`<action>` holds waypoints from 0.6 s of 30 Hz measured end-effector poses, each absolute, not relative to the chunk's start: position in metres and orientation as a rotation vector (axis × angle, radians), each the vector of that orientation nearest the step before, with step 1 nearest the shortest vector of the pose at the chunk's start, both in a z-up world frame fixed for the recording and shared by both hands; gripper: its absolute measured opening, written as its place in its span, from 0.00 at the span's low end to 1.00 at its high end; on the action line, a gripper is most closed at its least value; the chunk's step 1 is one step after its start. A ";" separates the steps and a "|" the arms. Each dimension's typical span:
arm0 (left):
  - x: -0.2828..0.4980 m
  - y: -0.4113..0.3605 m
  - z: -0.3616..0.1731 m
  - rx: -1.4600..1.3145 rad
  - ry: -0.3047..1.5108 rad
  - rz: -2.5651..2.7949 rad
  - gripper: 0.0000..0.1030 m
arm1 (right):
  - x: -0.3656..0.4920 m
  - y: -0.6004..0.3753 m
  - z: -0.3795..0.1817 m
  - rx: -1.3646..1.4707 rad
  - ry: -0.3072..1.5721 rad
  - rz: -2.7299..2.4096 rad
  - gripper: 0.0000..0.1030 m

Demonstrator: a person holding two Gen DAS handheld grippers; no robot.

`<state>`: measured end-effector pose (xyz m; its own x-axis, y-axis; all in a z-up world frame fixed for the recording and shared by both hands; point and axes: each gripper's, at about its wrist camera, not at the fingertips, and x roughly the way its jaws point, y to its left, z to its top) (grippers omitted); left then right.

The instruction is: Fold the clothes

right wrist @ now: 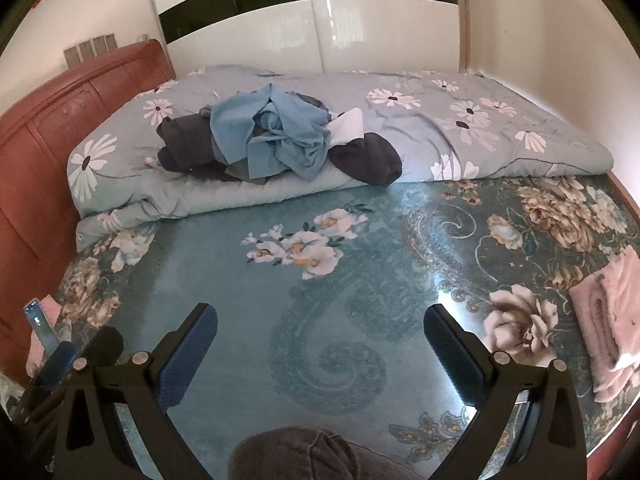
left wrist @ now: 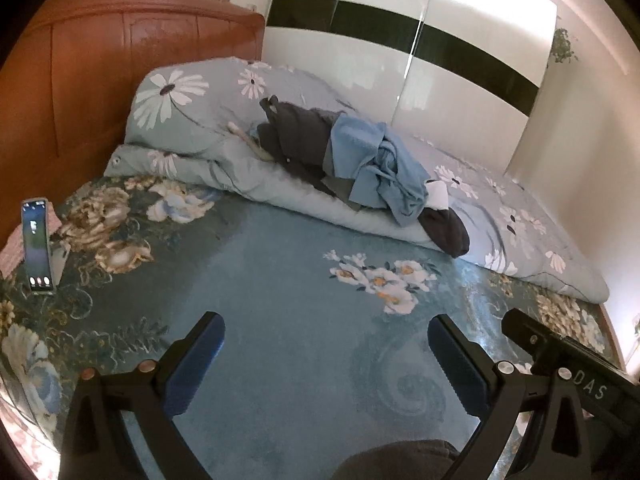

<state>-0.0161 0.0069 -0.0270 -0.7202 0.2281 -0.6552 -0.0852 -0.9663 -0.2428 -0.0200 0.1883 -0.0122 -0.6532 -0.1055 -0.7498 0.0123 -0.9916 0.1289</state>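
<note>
Clothes (left wrist: 352,160) are heaped on a folded quilt (left wrist: 192,128) at the far side of a floral bedspread (left wrist: 280,264). Both the left gripper (left wrist: 326,354) and right gripper (right wrist: 320,344) are held open, empty, above it. A wardrobe (left wrist: 400,48) is seen behind.

Clothes pile (right wrist: 280,140) on folded quilt (right wrist: 460,132) at bed's far edge: lower garments buried, count unclear. Brown fabric (right wrist: 296,456) cut off by bottom edge, both views. Phone (left wrist: 38,246) screen too small to read. Pink folded cloth (right wrist: 608,320) near bed's right edge, clipped by frame.
</note>
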 end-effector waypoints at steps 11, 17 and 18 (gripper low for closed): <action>-0.032 0.001 -0.046 -1.132 -0.339 2.719 1.00 | -0.033 0.178 -0.024 1.321 -0.124 -2.786 1.00; -0.043 -0.002 -0.056 -1.151 -0.346 2.707 1.00 | -0.044 0.170 -0.038 1.367 -0.092 -2.776 1.00; -0.044 -0.003 -0.058 -1.154 -0.347 2.705 1.00 | -0.046 0.169 -0.039 1.369 -0.086 -2.771 1.00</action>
<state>-0.0445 -0.0031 -0.0578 -0.6827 0.2542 -0.6850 -0.0732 -0.9566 -0.2820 -0.0464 0.1688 -0.0393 -0.6072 -0.0689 -0.7916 0.0200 -0.9972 0.0715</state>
